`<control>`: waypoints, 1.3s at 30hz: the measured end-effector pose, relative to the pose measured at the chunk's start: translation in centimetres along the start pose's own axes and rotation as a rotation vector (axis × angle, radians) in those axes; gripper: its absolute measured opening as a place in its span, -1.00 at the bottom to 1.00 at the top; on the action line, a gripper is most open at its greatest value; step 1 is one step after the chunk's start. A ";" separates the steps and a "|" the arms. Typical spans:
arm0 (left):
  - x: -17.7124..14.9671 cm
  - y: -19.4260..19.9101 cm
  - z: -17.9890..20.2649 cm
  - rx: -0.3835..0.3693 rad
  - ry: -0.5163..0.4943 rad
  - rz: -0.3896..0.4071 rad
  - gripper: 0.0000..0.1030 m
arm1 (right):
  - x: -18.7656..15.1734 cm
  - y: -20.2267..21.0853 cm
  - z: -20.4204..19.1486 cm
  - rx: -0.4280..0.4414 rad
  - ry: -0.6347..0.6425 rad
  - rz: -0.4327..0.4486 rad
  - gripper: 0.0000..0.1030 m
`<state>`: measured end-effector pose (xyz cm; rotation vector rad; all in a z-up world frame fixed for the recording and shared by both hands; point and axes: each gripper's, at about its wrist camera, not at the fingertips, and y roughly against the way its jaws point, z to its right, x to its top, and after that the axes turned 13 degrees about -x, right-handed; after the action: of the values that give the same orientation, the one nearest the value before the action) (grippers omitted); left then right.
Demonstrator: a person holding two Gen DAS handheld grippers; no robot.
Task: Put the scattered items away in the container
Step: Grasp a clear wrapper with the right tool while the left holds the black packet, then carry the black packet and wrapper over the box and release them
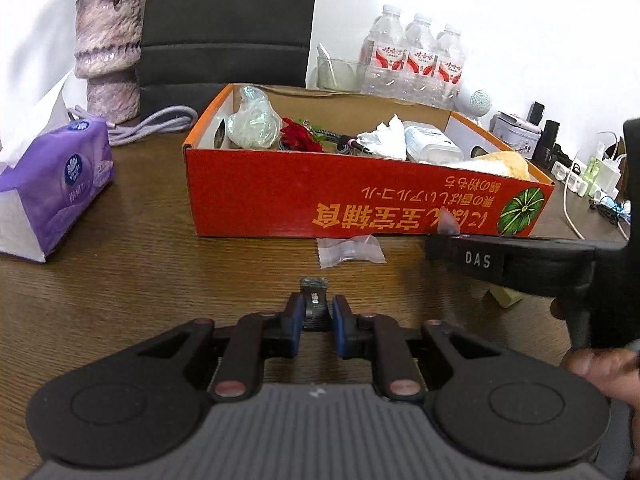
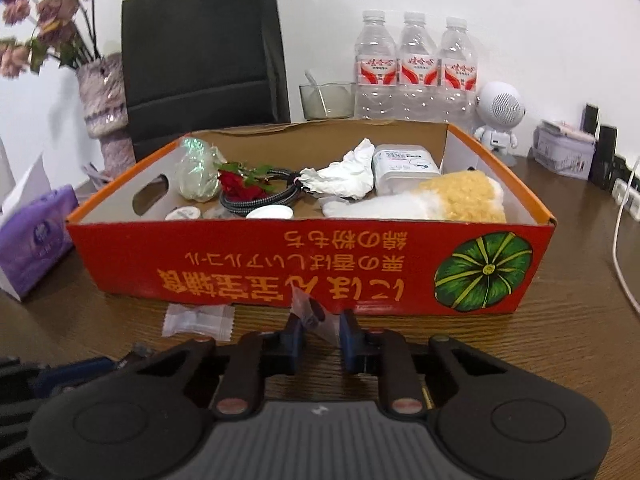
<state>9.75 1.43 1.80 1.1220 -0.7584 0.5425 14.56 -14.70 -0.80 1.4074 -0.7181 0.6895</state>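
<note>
Wooden table, white wall behind. Red box sitting mid-table, already holding a rose, coiled cable, crumpled tissue, white case and a plush toy. Just in front of its near wall, on the table: a clear sachet. Right gripper at the box's front, clamped on a small clear packet. Left gripper low over the table, pinching a small dark clip. Off to the left, purple tissue pack and vase; behind the box, three water bottles.
</note>
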 end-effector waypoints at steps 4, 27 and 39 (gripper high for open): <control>0.1 0.2 0.2 0.002 -0.009 0.006 -0.71 | 0.0 -0.1 0.3 0.033 -0.013 -0.009 -0.93; -10.2 14.4 9.0 0.006 -0.099 0.330 -0.97 | -11.1 17.7 6.1 0.138 0.018 0.158 -0.94; -11.1 17.6 11.1 -0.020 -0.136 0.405 -0.97 | -12.0 21.2 7.6 0.167 0.004 0.227 -0.93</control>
<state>-12.99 -2.98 6.25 0.9962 -1.1182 0.8014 -9.74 -21.30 3.04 1.4887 -0.8408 0.9472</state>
